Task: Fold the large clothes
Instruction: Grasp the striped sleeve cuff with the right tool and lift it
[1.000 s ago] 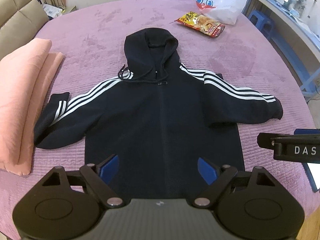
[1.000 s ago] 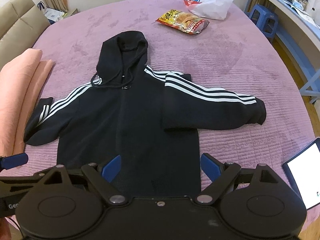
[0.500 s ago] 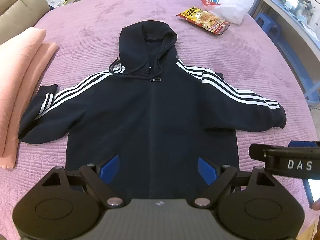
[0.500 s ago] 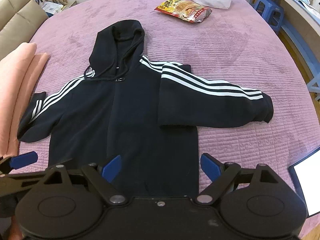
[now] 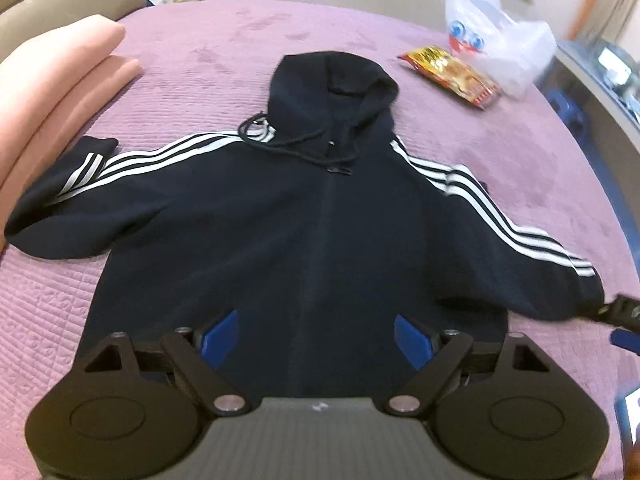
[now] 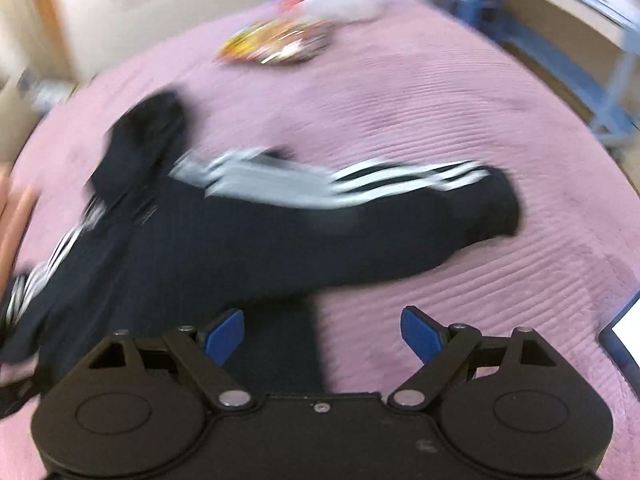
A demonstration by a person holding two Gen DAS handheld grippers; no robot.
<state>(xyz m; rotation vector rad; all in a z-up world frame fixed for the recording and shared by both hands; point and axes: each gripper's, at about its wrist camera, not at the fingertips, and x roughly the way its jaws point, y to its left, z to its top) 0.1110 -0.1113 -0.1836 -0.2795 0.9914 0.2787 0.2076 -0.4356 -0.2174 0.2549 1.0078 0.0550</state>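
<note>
dropping both tongs toward the near hem of the black hoodie [image 5: 320, 232], i now sit much lower over it than a second ago, and it fills more of each view. my left gripper [image 5: 318, 338] is spread wide over the middle of the hem, nothing between its blue pads. my right gripper [image 6: 322, 334] is also spread and empty, straddling the hoodie's near right edge, with bare purple quilt [image 6: 460, 248] under its right pad; that view is smeared by motion. i judge the fold has not started: the hoodie lies flat, face up, sleeves out, hood far. a tablet [image 6: 624, 336] sits close on the right. left, the pink folded blanket [image 5: 56, 92] touches the sleeve cuff. beyond the hood the quilt is open until the snack packet [image 5: 452, 74] and plastic bag [image 5: 504, 52].
</note>
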